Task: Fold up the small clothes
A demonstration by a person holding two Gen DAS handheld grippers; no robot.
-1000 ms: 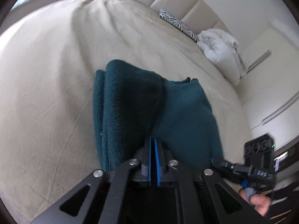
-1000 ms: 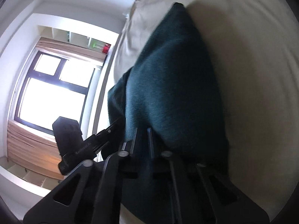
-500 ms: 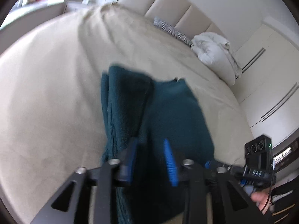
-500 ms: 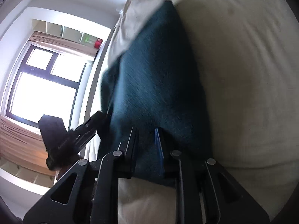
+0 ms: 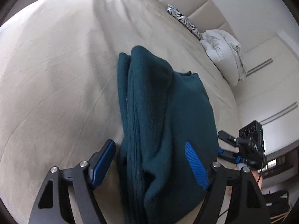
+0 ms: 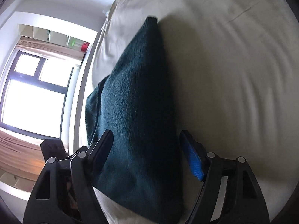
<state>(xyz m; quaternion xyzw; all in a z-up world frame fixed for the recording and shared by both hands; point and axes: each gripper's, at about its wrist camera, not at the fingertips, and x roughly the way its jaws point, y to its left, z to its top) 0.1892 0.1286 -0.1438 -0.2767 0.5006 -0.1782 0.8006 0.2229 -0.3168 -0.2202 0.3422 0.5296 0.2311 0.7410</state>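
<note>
A dark teal knitted garment (image 5: 160, 115) lies folded into a long stack on the beige bed (image 5: 56, 74). My left gripper (image 5: 149, 160) is open, its blue pads spread on either side of the garment's near end. The garment also shows in the right wrist view (image 6: 138, 108), lying flat on the bed. My right gripper (image 6: 145, 153) is open too, jaws spread wide on either side of its near end. The right gripper's body shows in the left wrist view (image 5: 246, 145), beside the garment's right edge.
A zebra-print pillow (image 5: 183, 18) and a white duvet (image 5: 222, 50) lie at the head of the bed by the padded headboard. White wardrobe doors (image 5: 271, 85) stand to the right. A bright window (image 6: 31, 95) and shelves are off the bed's left side.
Both grippers were shut on the garment's near edge a second ago. Both have opened wide and let it go, and the garment now rests on the bed.
</note>
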